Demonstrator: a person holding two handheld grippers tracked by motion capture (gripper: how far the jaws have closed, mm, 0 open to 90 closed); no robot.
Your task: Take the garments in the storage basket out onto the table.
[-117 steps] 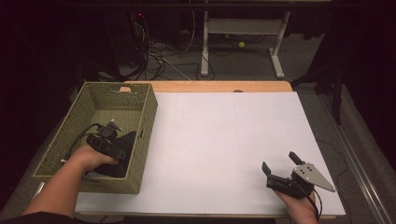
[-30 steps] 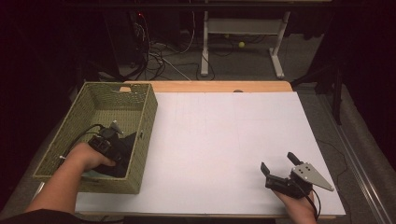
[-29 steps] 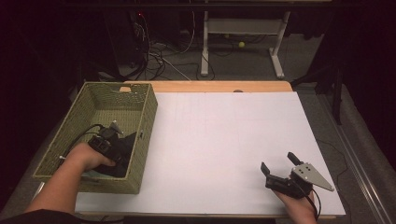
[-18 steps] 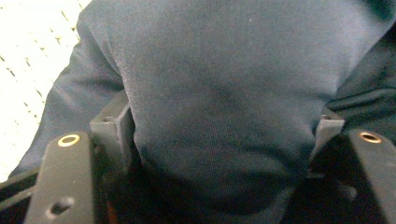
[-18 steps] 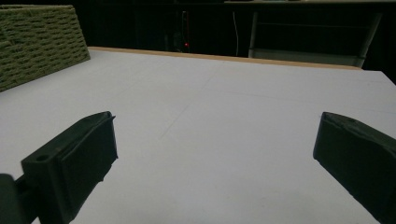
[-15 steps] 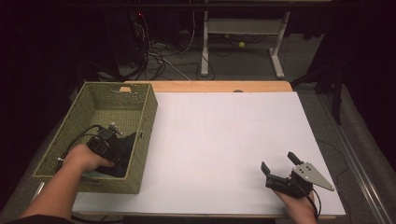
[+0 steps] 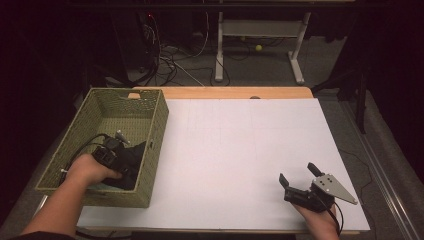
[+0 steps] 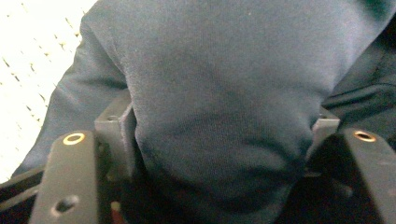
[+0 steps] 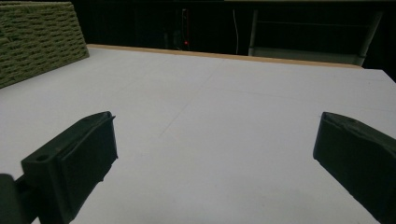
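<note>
A dark navy cloth (image 7: 131, 161) lies bunched in the near right corner of a woven green basket (image 7: 156, 131). My left gripper (image 7: 120, 156) reaches into that basket. In the left gripper view the cloth (image 8: 219, 93) bulges thickly between the two jaws, and both pads (image 8: 114, 135) press into its sides, so my left gripper (image 8: 215, 135) is shut on a fat wad of it. My right gripper (image 7: 297, 172) rests low over the white sheet near the table's front right corner. Its jaws stand wide apart with nothing between them (image 9: 215, 140).
The white sheet (image 7: 240, 145) covers most of the wooden table, and the basket stands on its left side. The basket's wall (image 9: 37, 42) shows far off to the left in the right gripper view. Cables and a desk frame (image 7: 260, 35) lie on the dark floor beyond the table.
Since the earliest frame my left gripper has edged slightly toward the basket's right wall with the cloth. Over the last second nothing has visibly moved.
</note>
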